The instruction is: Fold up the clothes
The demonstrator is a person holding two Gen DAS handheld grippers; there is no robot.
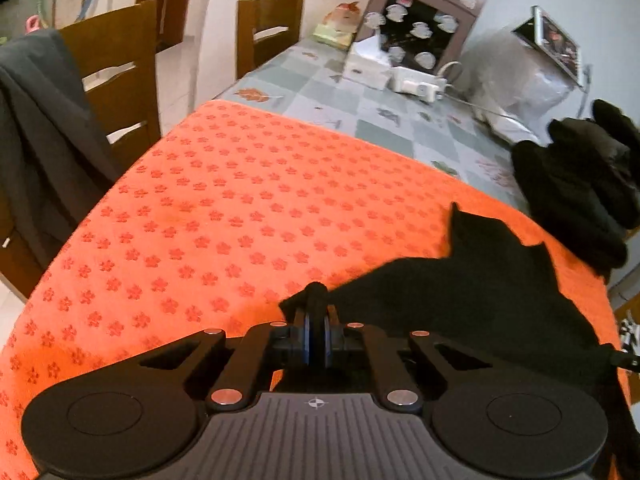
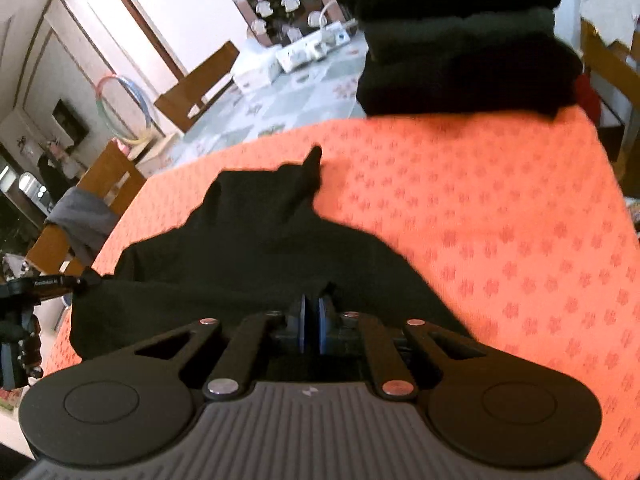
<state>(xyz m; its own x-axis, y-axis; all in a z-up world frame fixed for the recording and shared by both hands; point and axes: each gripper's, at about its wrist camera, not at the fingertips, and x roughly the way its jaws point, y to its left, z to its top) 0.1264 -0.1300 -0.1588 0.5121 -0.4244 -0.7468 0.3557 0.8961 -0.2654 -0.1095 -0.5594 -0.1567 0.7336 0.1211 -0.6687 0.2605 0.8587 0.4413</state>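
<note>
Rumpled black garment [image 2: 256,256] on flower-patterned orange cloth [image 2: 500,208]

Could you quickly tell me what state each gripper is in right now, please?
Left gripper: closed on a bunched edge of the black fabric garment.
Right gripper: closed on the same garment's edge.

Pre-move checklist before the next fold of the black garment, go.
1. Left gripper shut on black garment: ok.
2. Right gripper shut on the same garment: ok.
3. Garment spread flat: not ok, bunched with corners sticking up.
4. Bare orange cloth ahead to lay it on: ok.
5. Stack of folded dark clothes apart from the garment: ok.
6. Which edge is pinched: cannot tell.
</note>
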